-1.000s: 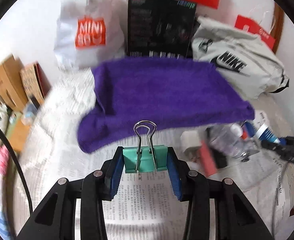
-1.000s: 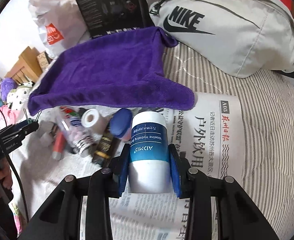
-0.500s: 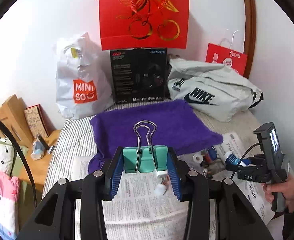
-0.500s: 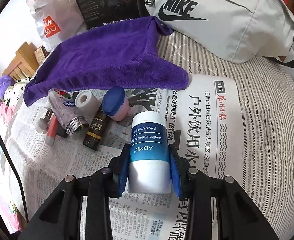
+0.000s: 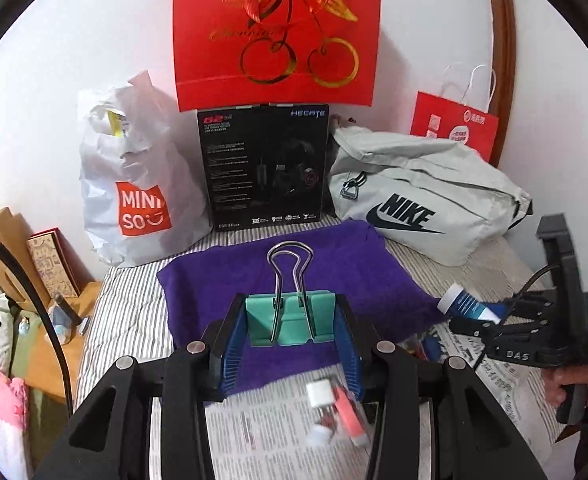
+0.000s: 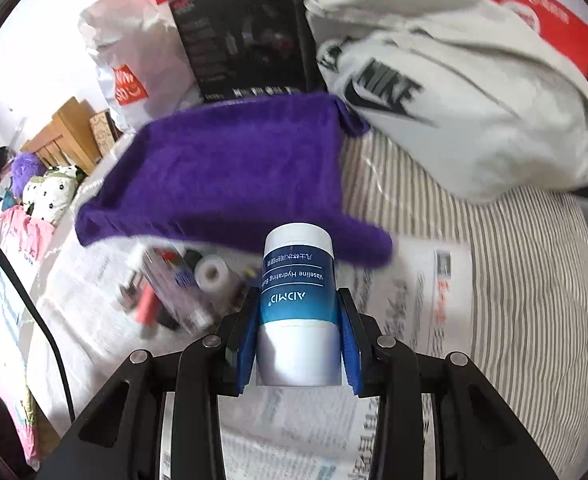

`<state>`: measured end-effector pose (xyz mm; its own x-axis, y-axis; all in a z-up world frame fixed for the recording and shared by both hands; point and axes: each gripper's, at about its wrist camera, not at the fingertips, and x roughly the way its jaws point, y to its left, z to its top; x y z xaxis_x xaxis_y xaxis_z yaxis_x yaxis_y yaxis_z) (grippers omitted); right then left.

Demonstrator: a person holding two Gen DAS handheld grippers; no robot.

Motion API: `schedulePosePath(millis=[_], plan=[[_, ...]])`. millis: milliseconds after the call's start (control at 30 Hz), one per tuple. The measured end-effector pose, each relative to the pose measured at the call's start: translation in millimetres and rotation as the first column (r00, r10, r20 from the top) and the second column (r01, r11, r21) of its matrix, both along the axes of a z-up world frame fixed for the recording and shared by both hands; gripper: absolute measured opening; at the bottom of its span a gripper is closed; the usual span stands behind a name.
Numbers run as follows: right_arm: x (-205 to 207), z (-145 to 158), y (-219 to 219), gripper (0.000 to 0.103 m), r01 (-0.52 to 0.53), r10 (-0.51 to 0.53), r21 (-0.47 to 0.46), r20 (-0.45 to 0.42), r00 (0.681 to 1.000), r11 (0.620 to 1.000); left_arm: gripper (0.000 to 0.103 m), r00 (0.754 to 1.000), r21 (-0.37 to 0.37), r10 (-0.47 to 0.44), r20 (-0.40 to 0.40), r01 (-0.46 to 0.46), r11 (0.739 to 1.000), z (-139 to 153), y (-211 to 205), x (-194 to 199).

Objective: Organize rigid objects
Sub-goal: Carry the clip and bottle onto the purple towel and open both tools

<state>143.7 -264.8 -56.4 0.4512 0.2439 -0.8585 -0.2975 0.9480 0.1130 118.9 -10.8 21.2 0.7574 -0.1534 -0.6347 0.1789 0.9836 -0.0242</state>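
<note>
My left gripper [image 5: 289,344] is shut on a green binder clip [image 5: 289,320] with its wire handles pointing away, held above the near edge of a purple towel [image 5: 294,276]. My right gripper [image 6: 298,340] is shut on a white and blue Vaseline jar [image 6: 298,300], held above the newspaper [image 6: 414,300]; it also shows at the right of the left wrist view [image 5: 468,306]. A pile of small items [image 6: 173,284], with a tape roll [image 6: 213,272] and a red tube, lies on the newspaper left of the jar, blurred.
Behind the towel stand a white Miniso bag [image 5: 137,184], a black headset box [image 5: 263,168], a grey Nike bag [image 5: 422,196] and red gift bags [image 5: 277,32]. A wooden bedside stand [image 5: 49,320] is at the left. Small white and pink items [image 5: 334,404] lie under my left gripper.
Both grippers have lifted and tilted up. The left one pulled back from the towel; the right one rose with the jar, away from the pile.
</note>
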Motion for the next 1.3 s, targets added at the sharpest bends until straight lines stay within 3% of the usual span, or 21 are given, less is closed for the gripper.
schedulePosePath(millis=[300, 700, 900, 1200, 1300], plan=[[52.8, 7.1, 30.2, 0.037, -0.057, 0.057, 0.010, 0.031, 0.998, 0.998, 0.040, 0.990, -0.049, 0.009, -0.139, -0.016, 0.999, -60.2, 21.6, 84.5], [172.0, -45.7, 81.2, 0.037, -0.097, 0.096, -0.048, -0.035, 0.995, 0.994, 0.040, 0.945, -0.068, 0.034, -0.326, -0.060, 0.996, -134.2, 49.5, 184.6], [206.9, -70.7, 95.8, 0.036, -0.090, 0.083, -0.144, -0.050, 0.995, 0.986, 0.040, 0.932, -0.037, 0.046, -0.360, -0.063, 0.997, -150.4, 44.5, 207.5], [219.0, -77.8, 103.5, 0.037, -0.105, 0.095, -0.162, -0.072, 0.993, 0.981, 0.041, 0.928, 0.077, 0.064, -0.366, -0.038, 0.996, -150.9, 29.9, 217.8], [220.3, -78.2, 104.7, 0.038, -0.133, 0.120, -0.168, -0.081, 0.989, 0.977, 0.058, 0.919, 0.059, 0.062, -0.390, -0.042, 0.997, -152.2, 32.3, 218.0]])
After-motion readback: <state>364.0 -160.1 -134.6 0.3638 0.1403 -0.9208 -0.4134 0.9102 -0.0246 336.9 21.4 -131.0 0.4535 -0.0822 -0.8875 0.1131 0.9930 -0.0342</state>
